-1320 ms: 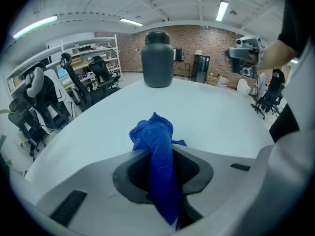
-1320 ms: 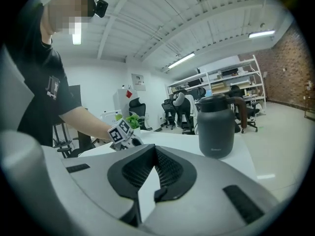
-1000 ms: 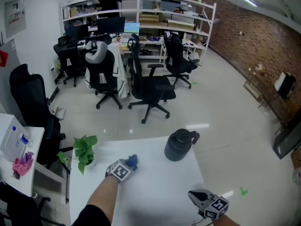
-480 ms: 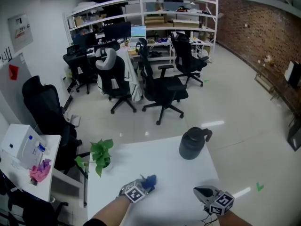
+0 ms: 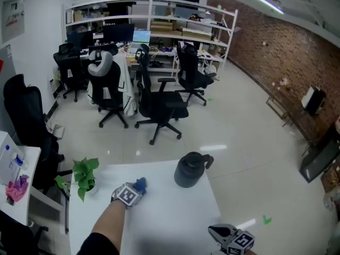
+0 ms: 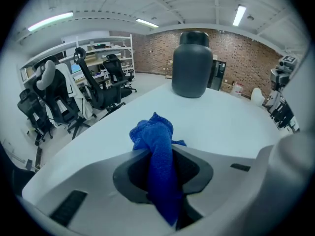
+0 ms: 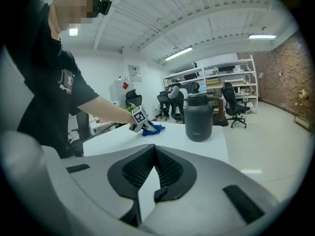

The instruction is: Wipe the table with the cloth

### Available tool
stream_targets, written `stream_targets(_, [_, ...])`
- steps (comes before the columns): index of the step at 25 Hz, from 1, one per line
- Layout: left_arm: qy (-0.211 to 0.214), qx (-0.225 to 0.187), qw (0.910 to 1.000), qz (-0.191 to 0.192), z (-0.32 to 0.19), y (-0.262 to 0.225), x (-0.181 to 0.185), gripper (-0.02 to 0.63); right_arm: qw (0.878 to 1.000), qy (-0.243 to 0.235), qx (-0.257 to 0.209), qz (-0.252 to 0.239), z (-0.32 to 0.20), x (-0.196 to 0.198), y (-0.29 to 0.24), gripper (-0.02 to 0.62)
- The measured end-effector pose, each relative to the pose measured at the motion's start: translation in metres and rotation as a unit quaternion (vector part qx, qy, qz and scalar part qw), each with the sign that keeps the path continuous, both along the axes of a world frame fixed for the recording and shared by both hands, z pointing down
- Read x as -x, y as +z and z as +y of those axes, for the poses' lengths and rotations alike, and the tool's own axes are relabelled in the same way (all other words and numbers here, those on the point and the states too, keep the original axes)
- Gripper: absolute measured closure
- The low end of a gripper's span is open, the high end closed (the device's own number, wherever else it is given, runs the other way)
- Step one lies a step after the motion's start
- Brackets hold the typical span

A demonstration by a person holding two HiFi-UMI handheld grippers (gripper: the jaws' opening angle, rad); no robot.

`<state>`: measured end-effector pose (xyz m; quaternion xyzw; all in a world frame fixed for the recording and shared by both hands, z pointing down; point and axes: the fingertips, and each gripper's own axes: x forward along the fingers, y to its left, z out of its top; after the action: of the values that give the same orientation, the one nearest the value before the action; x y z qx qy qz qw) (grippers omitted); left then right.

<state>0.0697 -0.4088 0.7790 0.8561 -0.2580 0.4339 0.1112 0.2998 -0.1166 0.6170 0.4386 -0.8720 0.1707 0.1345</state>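
Observation:
A blue cloth (image 5: 140,184) lies bunched on the white table (image 5: 175,222), and my left gripper (image 5: 131,192) is shut on it. In the left gripper view the cloth (image 6: 151,131) runs up between the jaws of the left gripper (image 6: 158,152) and spills onto the table (image 6: 226,122) ahead. The right gripper view shows the left gripper (image 7: 139,118) and cloth (image 7: 153,128) at the table's far side. My right gripper (image 5: 214,230) hovers at the near right edge; its pads meet at the tips of the right gripper (image 7: 155,151), with nothing between them.
A dark grey jug (image 5: 190,170) with a handle stands at the far right of the table, right of the cloth. A small potted plant (image 5: 82,177) sits at the far left corner. Office chairs (image 5: 156,105) and shelves stand beyond the table.
The left gripper slid the cloth toward me across the table, then back away to about where it was. The right gripper stayed near the front right edge.

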Motion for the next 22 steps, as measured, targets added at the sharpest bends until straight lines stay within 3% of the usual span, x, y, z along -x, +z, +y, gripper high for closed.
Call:
stream_targets(3, [0.005, -0.007, 0.9999, 0.010, 0.008, -0.004, -0.011, 0.529, 1.000, 0.020, -0.002, 0.017, 0.007, -0.025, 0.000, 0.583])
stream_targets(6, [0.029, 0.023, 0.9992, 0.017, 0.056, -0.003, -0.015, 0.531, 1.000, 0.023, -0.003, 0.011, 0.010, -0.022, -0.004, 0.583])
stream_targets(9, [0.015, 0.085, 0.9934, 0.074, 0.113, -0.011, -0.012, 0.531, 1.000, 0.019, -0.012, -0.006, 0.008, -0.003, -0.009, 0.582])
stream_targets(11, [-0.015, 0.092, 0.9881, 0.122, 0.137, -0.027, 0.004, 0.529, 1.000, 0.009, -0.026, -0.015, 0.002, 0.014, -0.017, 0.583])
stream_targets(13, [-0.044, 0.064, 0.9850, 0.154, 0.151, -0.051, 0.035, 0.529, 0.999, -0.004, -0.044, -0.020, -0.005, 0.035, -0.028, 0.583])
stream_targets(16, [-0.086, 0.025, 0.9826, 0.163, 0.180, -0.078, 0.104, 0.529, 0.997, -0.028, -0.064, -0.023, -0.011, 0.063, -0.043, 0.583])
stream_targets(19, [-0.149, 0.006, 0.9793, 0.137, 0.223, -0.086, 0.193, 0.529, 0.996, -0.061, -0.066, -0.016, -0.007, 0.092, -0.055, 0.583])
stream_targets(22, [-0.221, 0.010, 0.9705, 0.096, 0.279, -0.063, 0.288, 0.528, 0.996, -0.075, -0.053, -0.020, 0.007, 0.116, -0.057, 0.582])
